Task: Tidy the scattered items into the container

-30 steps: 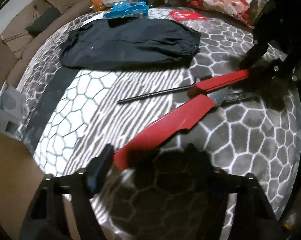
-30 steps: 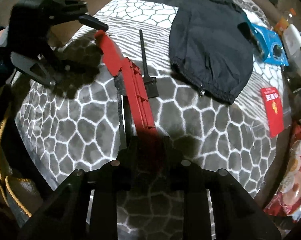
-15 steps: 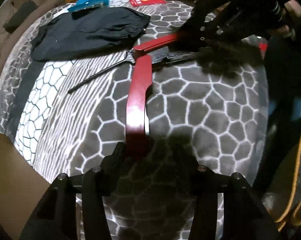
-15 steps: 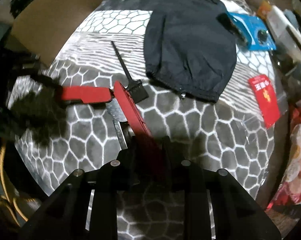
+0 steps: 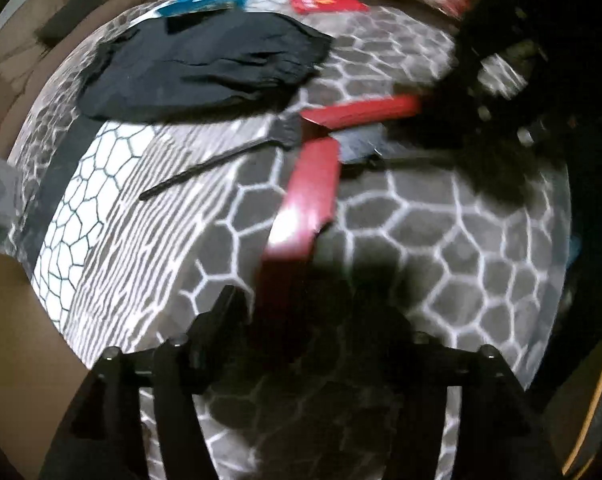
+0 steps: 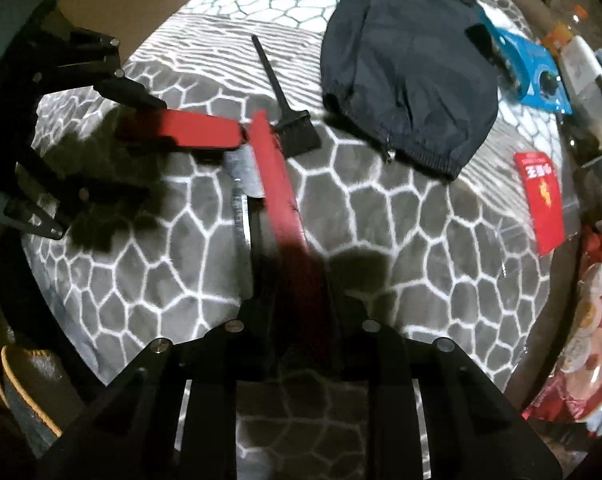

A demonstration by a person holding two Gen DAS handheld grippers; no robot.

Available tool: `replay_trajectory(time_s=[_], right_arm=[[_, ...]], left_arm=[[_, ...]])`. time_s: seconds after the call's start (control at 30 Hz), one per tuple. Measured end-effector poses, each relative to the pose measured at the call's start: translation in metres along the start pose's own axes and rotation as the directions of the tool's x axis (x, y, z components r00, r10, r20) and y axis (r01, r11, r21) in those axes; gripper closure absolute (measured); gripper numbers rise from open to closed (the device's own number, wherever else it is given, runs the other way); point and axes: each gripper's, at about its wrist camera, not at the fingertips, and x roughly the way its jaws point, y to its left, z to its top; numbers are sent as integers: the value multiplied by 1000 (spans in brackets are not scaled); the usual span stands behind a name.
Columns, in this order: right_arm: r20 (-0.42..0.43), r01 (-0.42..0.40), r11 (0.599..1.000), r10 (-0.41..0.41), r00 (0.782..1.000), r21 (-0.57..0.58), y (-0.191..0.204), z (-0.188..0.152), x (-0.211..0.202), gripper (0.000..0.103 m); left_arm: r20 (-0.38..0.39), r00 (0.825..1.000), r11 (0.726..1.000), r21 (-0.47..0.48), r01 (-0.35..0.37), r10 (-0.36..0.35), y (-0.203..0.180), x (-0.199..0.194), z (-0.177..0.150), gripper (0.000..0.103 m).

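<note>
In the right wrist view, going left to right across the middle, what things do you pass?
Left gripper → red folding saw → black brush → black garment → red packet.

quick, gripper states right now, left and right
left gripper: open, jaws just been opening, red handle between them
right gripper: closed on the other red handle
</note>
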Motion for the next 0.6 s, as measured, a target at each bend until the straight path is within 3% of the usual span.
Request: replay_trajectory(time_s=[0.07,0.17,0.2,0.4,0.6], right_arm=[[-2,0,1000,1,1000,12,0,0,2,86],[6,10,1000,-10,1000,15,4,-1,1,89],[9,13,1000,-13,1000,16,5,-1,0,89],[102,76,997,-74,992,-11,29,-1,-14,92],[281,129,991,-131,951,27,29,-7,-58,93]], left_arm=[[16,1000,999,-40,0,1,1,0,0,39],[40,999,999,-30,-26,27,-7,-5,-2,65],[42,998,998,-26,-53,55,-8,-7,-3,78],[111,989,994,-75,-86,94,-12,-23,1,79],[238,950,971,-173,-162,201,9,-53,20,79]])
